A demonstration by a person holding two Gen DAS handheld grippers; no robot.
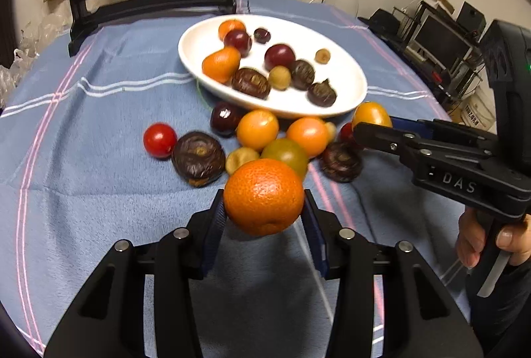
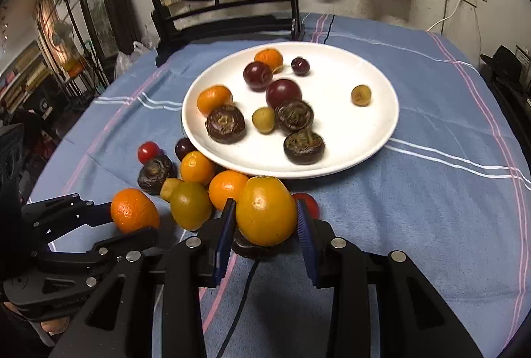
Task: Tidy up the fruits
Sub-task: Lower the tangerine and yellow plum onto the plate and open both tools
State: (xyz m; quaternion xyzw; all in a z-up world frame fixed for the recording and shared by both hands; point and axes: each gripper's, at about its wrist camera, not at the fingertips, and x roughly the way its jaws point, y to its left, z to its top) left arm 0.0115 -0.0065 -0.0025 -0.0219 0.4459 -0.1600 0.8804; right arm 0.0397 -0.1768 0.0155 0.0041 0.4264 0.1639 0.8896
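Observation:
A white plate (image 1: 199, 36) (image 2: 371, 112) sits on the blue cloth and holds several fruits: small oranges, plums, dark water chestnuts, longans. A loose pile of fruits (image 1: 259, 132) (image 2: 192, 179) lies in front of the plate. My left gripper (image 1: 264, 212) (image 2: 132, 225) is shut on a mandarin orange (image 1: 264, 197) (image 2: 134, 210) just above the cloth. My right gripper (image 2: 265, 222) (image 1: 368, 122) is shut on a yellow-orange kumquat (image 2: 265, 208) (image 1: 371, 114), above a dark water chestnut (image 2: 252, 248).
A dark wooden screen stand (image 1: 152, 3) (image 2: 225, 13) with a round painted panel stands behind the plate at the table's far edge. A red cherry tomato (image 1: 159, 139) (image 2: 147, 151) lies at the pile's left. Shelves and electronics (image 1: 441, 39) stand beyond the table's right side.

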